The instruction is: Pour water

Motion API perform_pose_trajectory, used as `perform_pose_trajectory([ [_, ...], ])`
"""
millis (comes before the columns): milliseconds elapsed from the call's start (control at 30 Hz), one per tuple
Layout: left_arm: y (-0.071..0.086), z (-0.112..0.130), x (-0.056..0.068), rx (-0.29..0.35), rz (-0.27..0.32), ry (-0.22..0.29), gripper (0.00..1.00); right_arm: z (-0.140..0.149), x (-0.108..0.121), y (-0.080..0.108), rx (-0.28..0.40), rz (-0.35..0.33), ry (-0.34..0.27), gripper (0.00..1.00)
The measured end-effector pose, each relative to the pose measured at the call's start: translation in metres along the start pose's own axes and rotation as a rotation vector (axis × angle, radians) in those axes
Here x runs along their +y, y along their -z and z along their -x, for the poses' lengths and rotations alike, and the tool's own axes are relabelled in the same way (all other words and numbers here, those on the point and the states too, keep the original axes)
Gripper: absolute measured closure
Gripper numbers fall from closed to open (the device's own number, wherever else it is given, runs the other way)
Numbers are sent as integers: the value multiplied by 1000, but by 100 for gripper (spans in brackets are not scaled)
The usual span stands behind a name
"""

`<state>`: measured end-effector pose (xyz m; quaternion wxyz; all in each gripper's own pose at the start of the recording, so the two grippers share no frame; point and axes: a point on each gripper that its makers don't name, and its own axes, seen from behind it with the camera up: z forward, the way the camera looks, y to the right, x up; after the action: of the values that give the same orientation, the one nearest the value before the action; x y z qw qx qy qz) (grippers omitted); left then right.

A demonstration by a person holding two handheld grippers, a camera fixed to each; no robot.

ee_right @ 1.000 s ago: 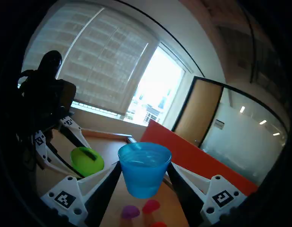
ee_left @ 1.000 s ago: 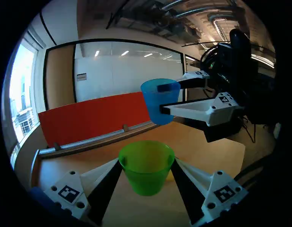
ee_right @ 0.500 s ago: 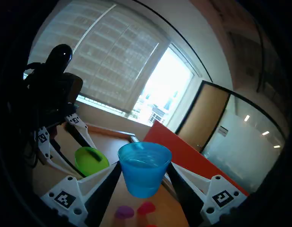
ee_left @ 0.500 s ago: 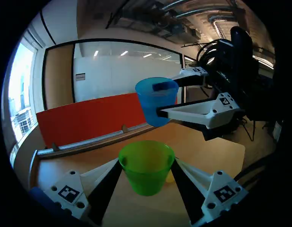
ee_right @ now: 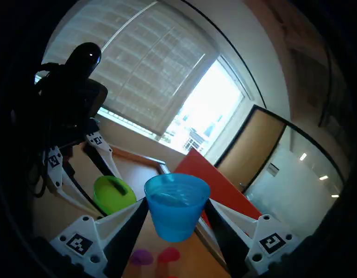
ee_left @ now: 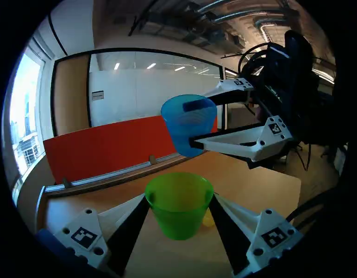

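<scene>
In the left gripper view my left gripper (ee_left: 179,211) is shut on an upright green cup (ee_left: 179,204), held above a wooden table (ee_left: 252,178). Higher and beyond it, the right gripper (ee_left: 191,121) holds a blue cup (ee_left: 187,123) tipped slightly toward the green one. In the right gripper view my right gripper (ee_right: 177,214) is shut on the blue cup (ee_right: 176,211), which has water in it and leans over. The green cup (ee_right: 112,193) sits lower left there, between the left gripper's fingers (ee_right: 65,190).
A red partition (ee_left: 109,146) stands along the table's far edge, with a glass wall and wooden door behind. Small pink and red objects (ee_right: 155,255) lie on the table below the blue cup. A bright window with blinds (ee_right: 146,92) is behind the left gripper.
The blue cup has moved leftward and a little higher over the green cup and tilted more. The green cup has stayed in place.
</scene>
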<state>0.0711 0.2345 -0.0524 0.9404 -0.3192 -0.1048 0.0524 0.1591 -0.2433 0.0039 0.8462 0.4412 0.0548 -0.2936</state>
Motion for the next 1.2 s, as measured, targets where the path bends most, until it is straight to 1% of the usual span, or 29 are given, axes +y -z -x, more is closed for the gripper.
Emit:
perform_pose_trajectory([
  [200, -3, -1, -2, -3, -1, 6, 13, 1, 5, -2, -5, -4, 37, 11],
  [300, -5, -2, -2, -3, 3, 35, 13, 2, 7, -4, -7, -5, 57, 11],
  [400, -6, -8, -5, 12, 3, 68, 13, 4, 7, -6, -11, -9, 73, 11],
  [500, -7, -11, -8, 17, -3, 63, 13, 4, 8, -7, -11, -12, 83, 11],
  [600, -7, -12, -8, 13, -7, 27, 13, 3, 10, -8, -7, -8, 98, 11],
  [700, -9, -11, -5, 8, -3, 3, 13, 2, 11, -9, -5, -10, 108, 11],
  [900, -10, -11, 0, 9, 6, 3, 13, 1, 13, -11, -3, -12, 123, 11],
  [1200, -11, -13, -3, 13, 4, 6, 13, 1, 12, -11, -10, -23, 177, 11],
])
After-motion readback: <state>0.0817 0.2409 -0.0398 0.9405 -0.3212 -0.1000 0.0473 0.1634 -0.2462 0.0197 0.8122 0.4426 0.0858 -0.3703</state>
